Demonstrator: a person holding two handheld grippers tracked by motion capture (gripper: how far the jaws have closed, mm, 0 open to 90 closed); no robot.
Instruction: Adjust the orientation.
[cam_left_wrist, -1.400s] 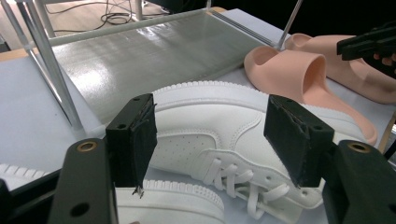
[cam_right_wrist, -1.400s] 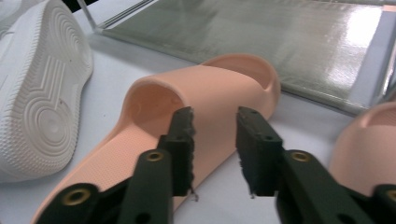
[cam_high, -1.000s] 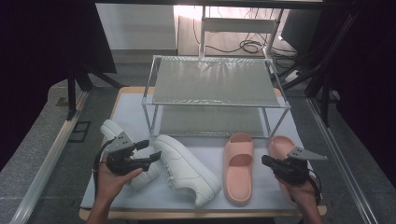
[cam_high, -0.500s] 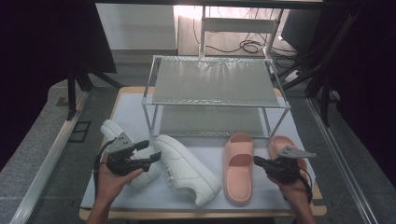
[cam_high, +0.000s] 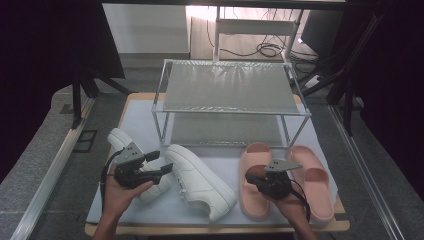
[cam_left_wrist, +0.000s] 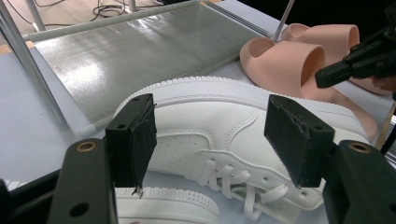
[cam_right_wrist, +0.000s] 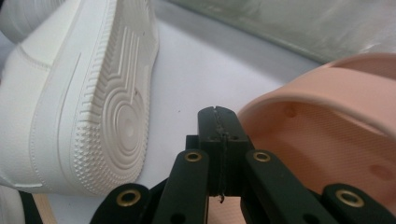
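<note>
From the high view, the left hand-held gripper (cam_high: 159, 163) sits at about 8 o'clock on the desk (cam_high: 140, 107), with its jaws spread wide; it points at the white shoe (cam_high: 200, 181) in the middle; a second white shoe (cam_high: 120, 141) lies under that gripper; the right hand-held gripper (cam_high: 256, 180) is at about 5 o'clock, right over the near pink slipper (cam_high: 256, 165); another pink slipper (cam_high: 312, 182) lies just beside it at 4 o'clock; a metal rack (cam_high: 230, 92) stands behind them at 12 o'clock.

In the left gripper view, the jaws stand far apart with nothing between them; the white shoe (cam_left_wrist: 219, 116) lies just past them; the pink slipper (cam_left_wrist: 285, 63) is at 2 o'clock.

In the right gripper view, the jaws are pressed tight together with nothing in them; their tip is just beside the pink slipper's rim (cam_right_wrist: 327, 88); the white shoe's sole (cam_right_wrist: 112, 112) shows at 9 o'clock.
</note>
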